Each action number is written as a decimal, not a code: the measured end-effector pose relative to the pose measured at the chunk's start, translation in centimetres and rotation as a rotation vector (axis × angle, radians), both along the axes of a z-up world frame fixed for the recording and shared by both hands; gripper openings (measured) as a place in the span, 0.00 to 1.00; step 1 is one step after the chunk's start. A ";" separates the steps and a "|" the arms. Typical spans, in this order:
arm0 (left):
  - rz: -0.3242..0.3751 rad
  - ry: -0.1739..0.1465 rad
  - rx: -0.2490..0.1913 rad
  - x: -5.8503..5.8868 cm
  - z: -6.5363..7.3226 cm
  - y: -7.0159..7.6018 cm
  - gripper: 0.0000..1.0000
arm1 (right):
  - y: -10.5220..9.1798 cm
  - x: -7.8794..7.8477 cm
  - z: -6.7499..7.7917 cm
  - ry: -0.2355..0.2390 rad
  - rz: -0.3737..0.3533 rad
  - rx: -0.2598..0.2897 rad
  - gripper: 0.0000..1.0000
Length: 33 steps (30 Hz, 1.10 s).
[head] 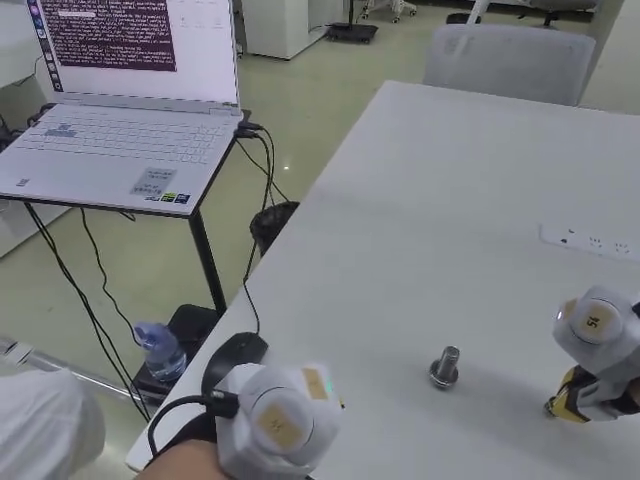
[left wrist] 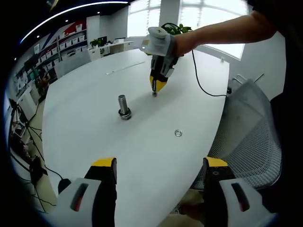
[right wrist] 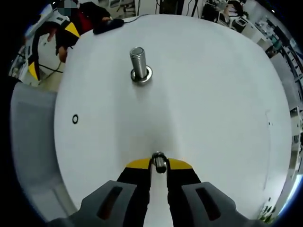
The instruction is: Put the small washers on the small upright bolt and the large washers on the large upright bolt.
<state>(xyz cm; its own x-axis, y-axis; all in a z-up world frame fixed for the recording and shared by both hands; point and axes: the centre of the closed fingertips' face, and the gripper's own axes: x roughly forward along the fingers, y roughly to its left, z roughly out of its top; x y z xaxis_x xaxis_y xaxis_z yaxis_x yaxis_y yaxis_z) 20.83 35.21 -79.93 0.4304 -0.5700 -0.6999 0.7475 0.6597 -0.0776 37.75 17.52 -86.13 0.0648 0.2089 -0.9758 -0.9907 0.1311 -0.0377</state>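
I am clamping my right gripper shut on a small shiny metal piece, probably the small bolt, at the table. My left gripper is hanging wide open, empty. A washer is lying flat near the large bolt. It looks thin, hard and slippery, so I judge it best pinched by the rim.

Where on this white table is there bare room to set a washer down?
The table is bare from the large bolt to the power strip. Also bare between that bolt and the left claw, apart from one loose washer. Tightest beside the right claw, shut on a small metal part.
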 end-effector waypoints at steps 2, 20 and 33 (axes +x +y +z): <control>-0.003 -0.005 -0.001 0.1 0.1 -0.1 0.75 | 0.0 -0.1 -0.1 0.002 -0.001 -0.001 0.13; 0.016 -0.038 -0.026 0.8 0.6 -0.4 0.82 | -0.1 -0.2 -0.4 0.004 0.009 -0.003 0.13; 0.004 -0.032 -0.027 0.7 0.6 -0.9 0.85 | -0.1 -0.2 -0.5 0.020 0.002 -0.008 0.15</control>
